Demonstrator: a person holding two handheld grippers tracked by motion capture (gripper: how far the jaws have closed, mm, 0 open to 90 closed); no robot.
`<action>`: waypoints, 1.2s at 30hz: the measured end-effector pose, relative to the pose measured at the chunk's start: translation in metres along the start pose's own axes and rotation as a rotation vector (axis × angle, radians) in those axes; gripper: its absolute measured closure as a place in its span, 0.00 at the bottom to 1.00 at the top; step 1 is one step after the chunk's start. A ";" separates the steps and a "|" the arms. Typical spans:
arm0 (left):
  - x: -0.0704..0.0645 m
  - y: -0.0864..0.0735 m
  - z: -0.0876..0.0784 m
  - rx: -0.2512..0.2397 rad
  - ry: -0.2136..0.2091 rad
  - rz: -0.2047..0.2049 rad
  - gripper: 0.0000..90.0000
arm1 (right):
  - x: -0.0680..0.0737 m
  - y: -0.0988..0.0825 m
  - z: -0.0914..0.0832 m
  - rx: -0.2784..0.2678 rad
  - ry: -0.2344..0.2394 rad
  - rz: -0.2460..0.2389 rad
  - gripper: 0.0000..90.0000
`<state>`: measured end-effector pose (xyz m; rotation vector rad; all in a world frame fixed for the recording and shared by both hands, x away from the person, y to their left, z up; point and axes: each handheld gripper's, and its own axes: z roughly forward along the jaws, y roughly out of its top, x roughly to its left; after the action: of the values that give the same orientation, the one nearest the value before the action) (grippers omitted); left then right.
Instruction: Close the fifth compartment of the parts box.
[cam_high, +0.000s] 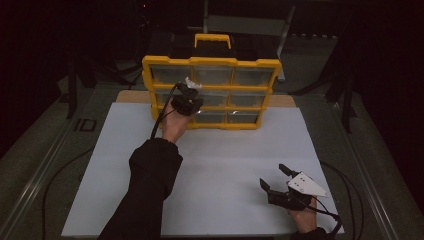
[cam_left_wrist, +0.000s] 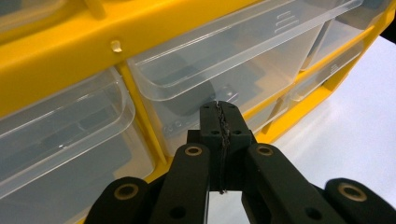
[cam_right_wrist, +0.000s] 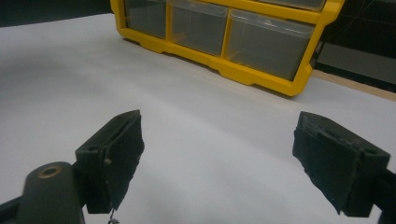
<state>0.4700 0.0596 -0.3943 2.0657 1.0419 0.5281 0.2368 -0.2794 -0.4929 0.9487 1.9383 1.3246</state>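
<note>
A yellow organizer with clear plastic drawers stands upright at the far side of the white board. My left gripper is held up against its front, at the left-middle drawers. In the left gripper view its jaws are pressed together, shut, just in front of a clear drawer in the yellow frame; I see nothing between them. My right gripper rests low at the near right of the board, open. In the right gripper view only bare board lies between its pads, with the organizer farther off.
The organizer has a yellow carrying handle on top. The board lies on a grey table whose raised rails run along the left and right sides. Cables trail from both grippers. The surroundings are dark.
</note>
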 end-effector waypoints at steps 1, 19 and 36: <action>0.000 0.000 0.000 -0.001 0.005 -0.002 1.00 | 0.000 0.000 0.000 0.001 0.001 0.001 0.18; 0.000 -0.002 0.001 0.000 -0.002 -0.005 0.97 | 0.000 0.000 0.000 0.002 -0.002 -0.005 0.18; 0.004 -0.010 -0.025 -0.032 -0.074 -0.029 0.61 | 0.000 0.000 -0.001 0.001 -0.003 -0.005 0.18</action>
<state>0.4514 0.0776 -0.3856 2.0242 1.0124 0.4481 0.2362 -0.2798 -0.4927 0.9450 1.9386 1.3186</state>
